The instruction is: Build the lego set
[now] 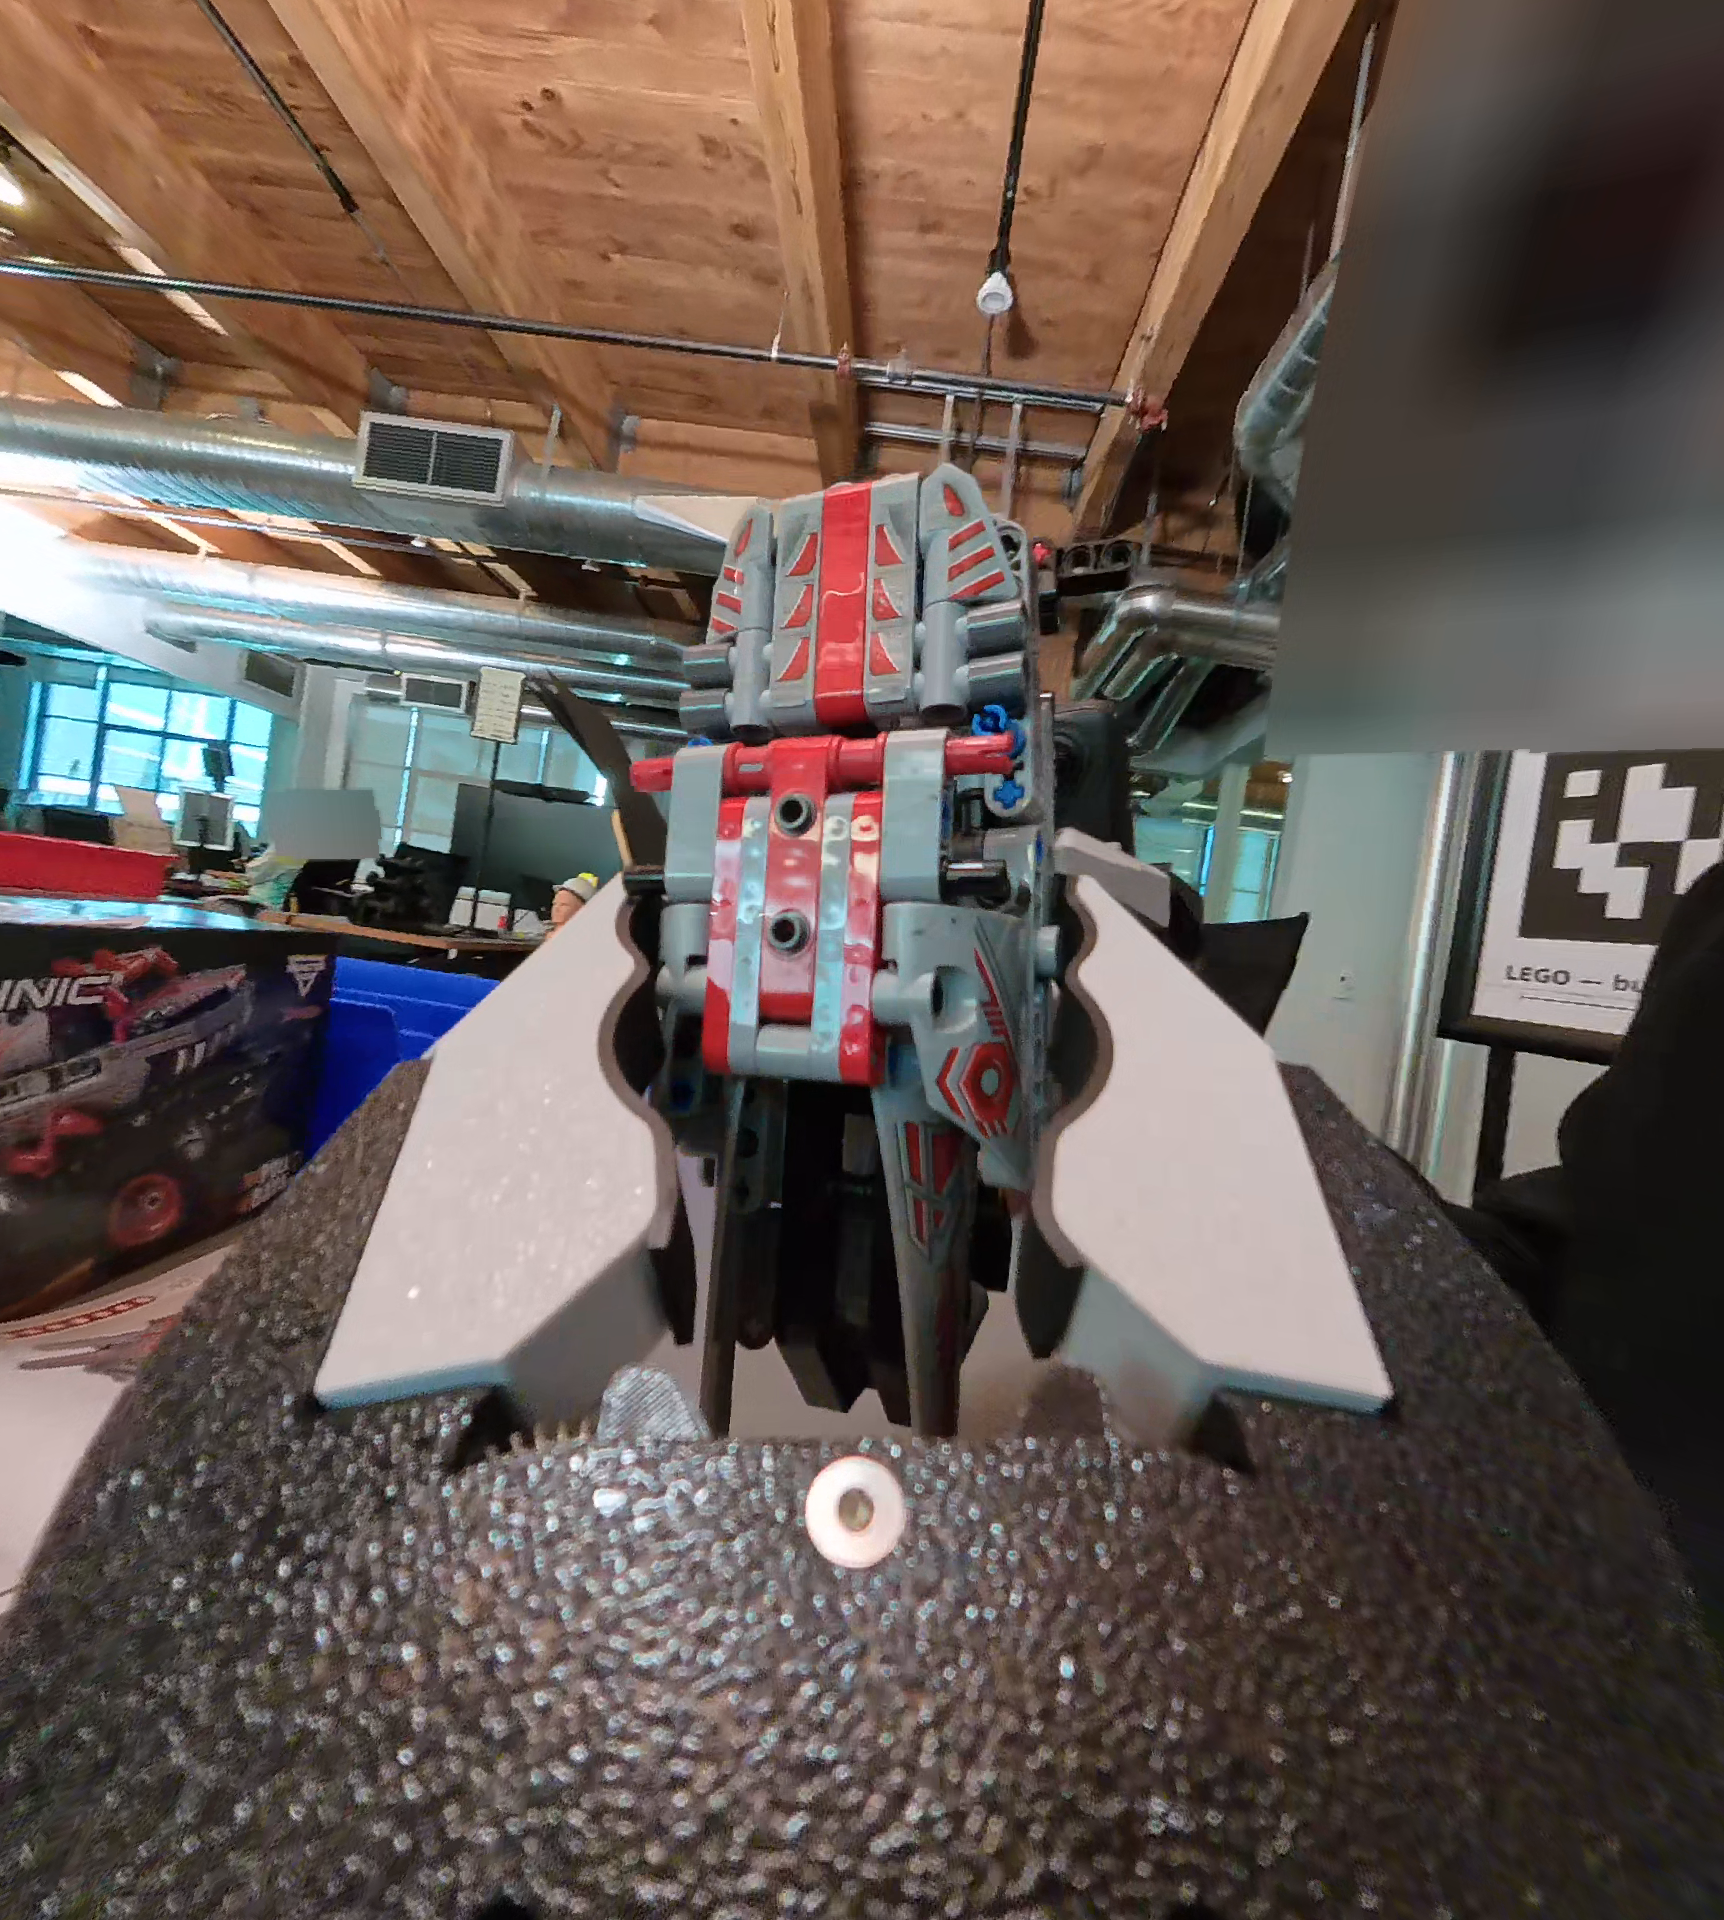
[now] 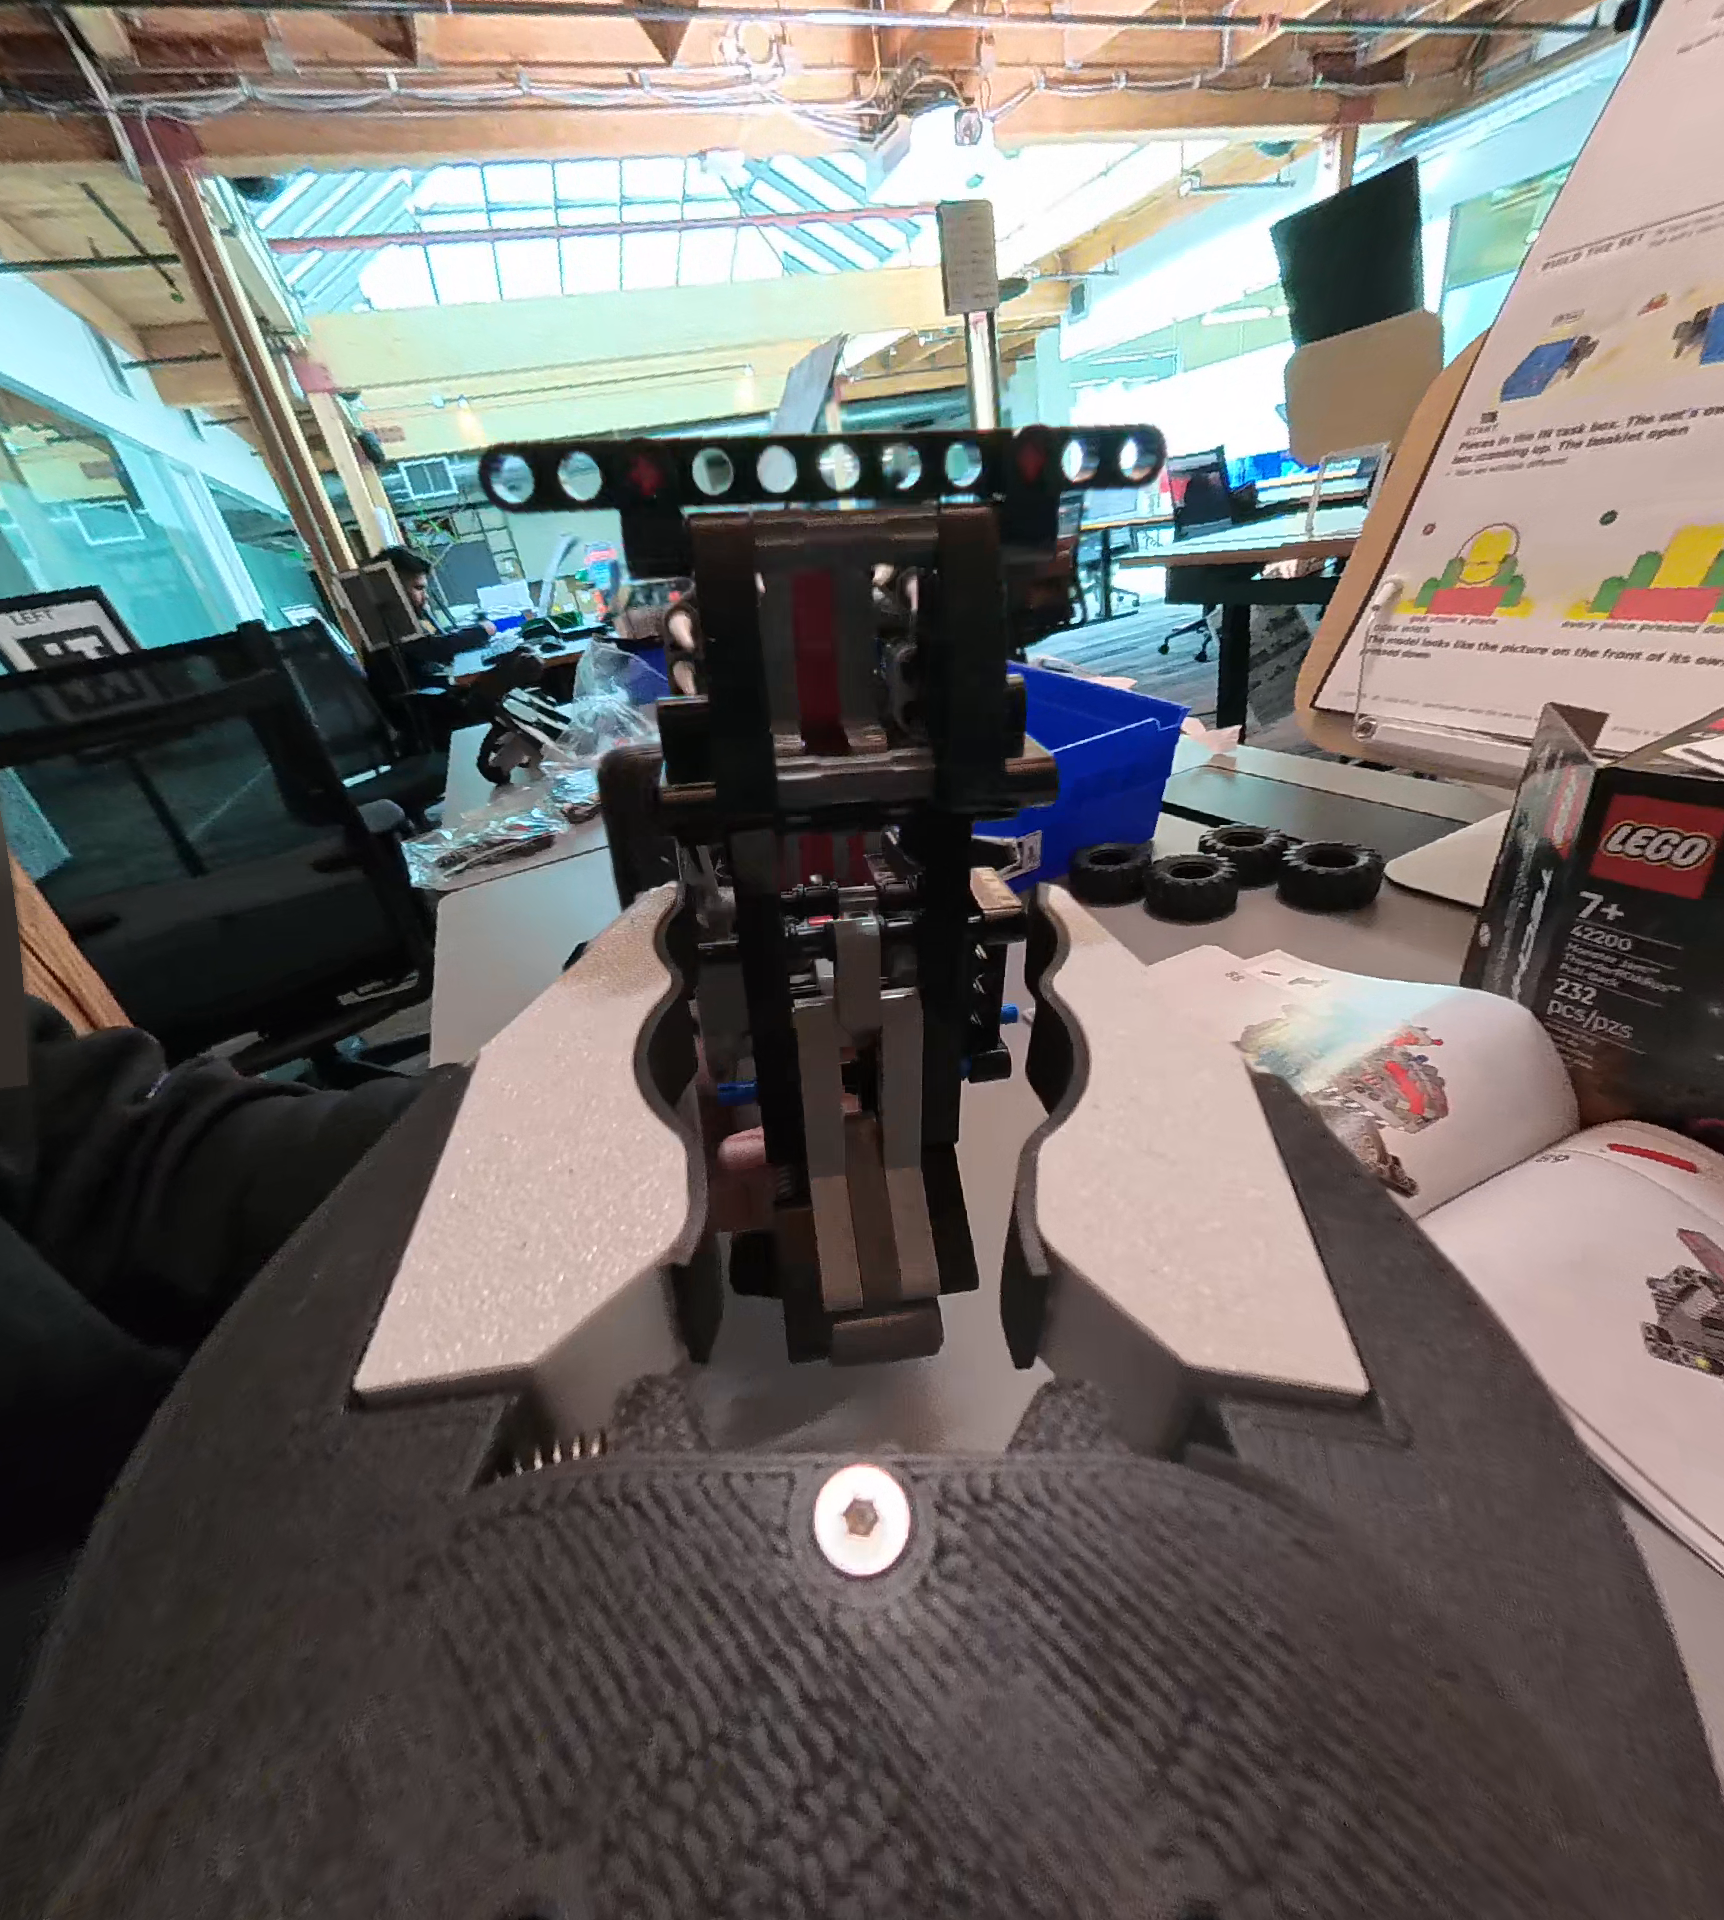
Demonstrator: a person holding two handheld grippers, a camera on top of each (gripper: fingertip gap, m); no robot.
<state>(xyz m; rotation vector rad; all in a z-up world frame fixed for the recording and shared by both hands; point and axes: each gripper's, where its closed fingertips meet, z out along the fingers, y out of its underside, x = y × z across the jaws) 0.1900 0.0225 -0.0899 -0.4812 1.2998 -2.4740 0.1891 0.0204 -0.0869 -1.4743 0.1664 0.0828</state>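
A partly built Lego truck model (image 1: 837, 603) with grey and red panels stands upright between my left gripper's (image 1: 853, 904) grey fingers (image 1: 525, 1122), which are shut on its lower body. The right wrist view shows a model's black underside frame (image 2: 816, 1039), topped by a long black holed beam (image 2: 816, 468). My right gripper (image 2: 853, 914) is shut on that frame at mid-height. It looks like the same model held from opposite sides, lifted above the table.
Several black tyres (image 2: 1232, 873) lie on the table beside a blue bin (image 2: 1097, 758). The set box (image 2: 1668, 935), an open instruction booklet (image 2: 1460, 1143) and an instruction board (image 2: 1616, 416) are at the right. Parts bags (image 2: 505, 821) and a black chair (image 2: 214, 831) are at the left. The grippers are tip to tip, or close to it.
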